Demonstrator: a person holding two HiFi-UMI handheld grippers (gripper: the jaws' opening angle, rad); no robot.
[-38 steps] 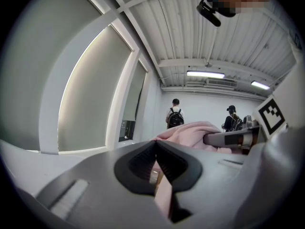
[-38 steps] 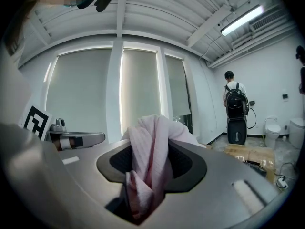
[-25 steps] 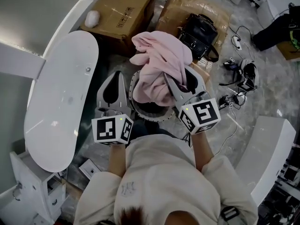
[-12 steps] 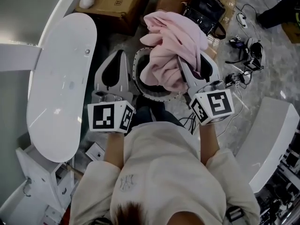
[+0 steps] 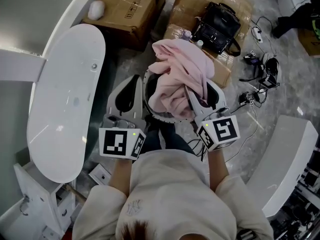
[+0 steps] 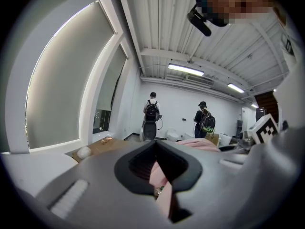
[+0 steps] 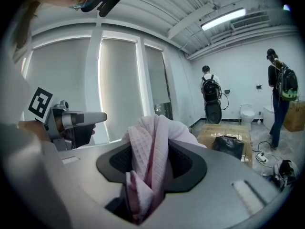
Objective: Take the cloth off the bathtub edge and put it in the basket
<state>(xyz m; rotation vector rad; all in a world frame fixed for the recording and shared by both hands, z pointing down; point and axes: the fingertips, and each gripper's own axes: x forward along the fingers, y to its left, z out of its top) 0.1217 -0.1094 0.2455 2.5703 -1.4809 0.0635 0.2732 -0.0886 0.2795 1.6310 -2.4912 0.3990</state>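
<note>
A pink waffle cloth (image 5: 180,69) hangs bunched over the round dark basket (image 5: 162,118) on the floor, its lower folds inside the rim. My right gripper (image 5: 200,91) is shut on the cloth from the right, and in the right gripper view (image 7: 152,171) the pink cloth (image 7: 147,142) fills the gap between the jaws. My left gripper (image 5: 134,81) is just left of the basket, shut and holding nothing. In the left gripper view (image 6: 159,175) only a pink sliver of cloth (image 6: 205,143) shows past the jaws. The white bathtub (image 5: 65,99) lies to the left with a bare edge.
Cardboard boxes (image 5: 127,9) and a black bag (image 5: 216,28) sit beyond the basket. Cables and a headset (image 5: 265,69) litter the floor at the right. A white cabinet (image 5: 285,159) stands at the lower right. Two people with backpacks (image 7: 279,87) stand far off.
My right gripper has sunk with the cloth, and the bundle now sits lower in the basket. The left gripper has stayed beside the basket.
</note>
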